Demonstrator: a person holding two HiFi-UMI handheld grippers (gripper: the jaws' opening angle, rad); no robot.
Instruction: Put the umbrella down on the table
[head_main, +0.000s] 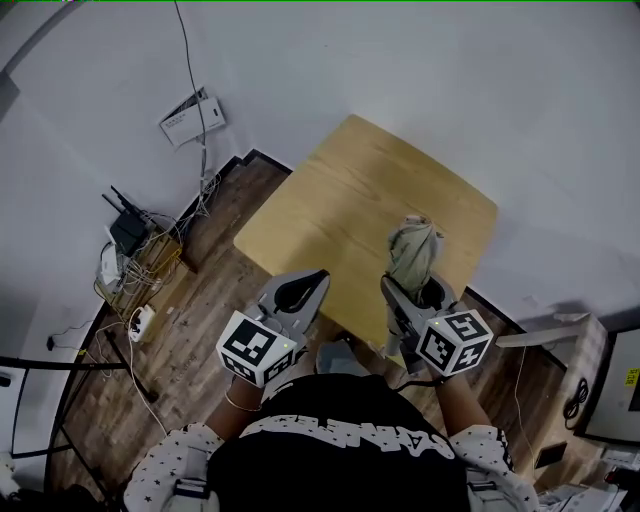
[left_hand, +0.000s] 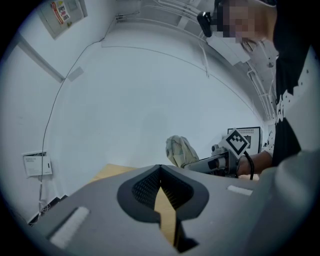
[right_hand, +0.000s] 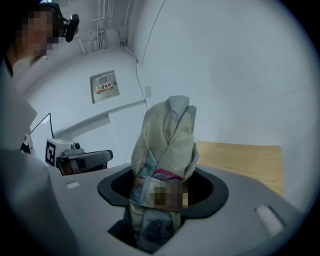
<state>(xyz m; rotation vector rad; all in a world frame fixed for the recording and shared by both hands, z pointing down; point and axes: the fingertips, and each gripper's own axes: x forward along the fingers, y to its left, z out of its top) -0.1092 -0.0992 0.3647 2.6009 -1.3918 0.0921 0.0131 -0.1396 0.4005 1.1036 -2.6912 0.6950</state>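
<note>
Jaws of the left gripper (head_main: 318, 279) were seen pressed together in the head view, with nothing held between them. The jaws of the right gripper (head_main: 412, 290) were closed around the lower part of a folded pale umbrella (head_main: 412, 248). The umbrella was held up over the near right part of the wooden table (head_main: 340, 190) and was not laid on it. On the floor at the left, a slatted wooden crate (head_main: 150, 270) was seen, with tangled cables in and around it. A black box with antennas (head_main: 127, 230) stood at its far side. Whether it was inside the crate could not be told.

In the left gripper view, the tips of the left gripper (left_hand: 160, 172) were shown meeting. Only a narrow slit was left lower down, and the table (left_hand: 107, 172) was visible through it. Nothing was gripped. Further to the right, the umbrella (left_hand: 181, 151) was seen sticking out of the right gripper (left_hand: 197, 162) above the table.

In the right gripper view, the right gripper (right_hand: 162, 192) was clamped on the umbrella (right_hand: 167, 137) at the place where a strap was wrapped around the fabric. The bundled cloth rose out of the jaws, and the table (right_hand: 245, 160) lay behind it at the right. The left gripper (right_hand: 87, 160) was visible at the left, well apart from the umbrella.
</note>
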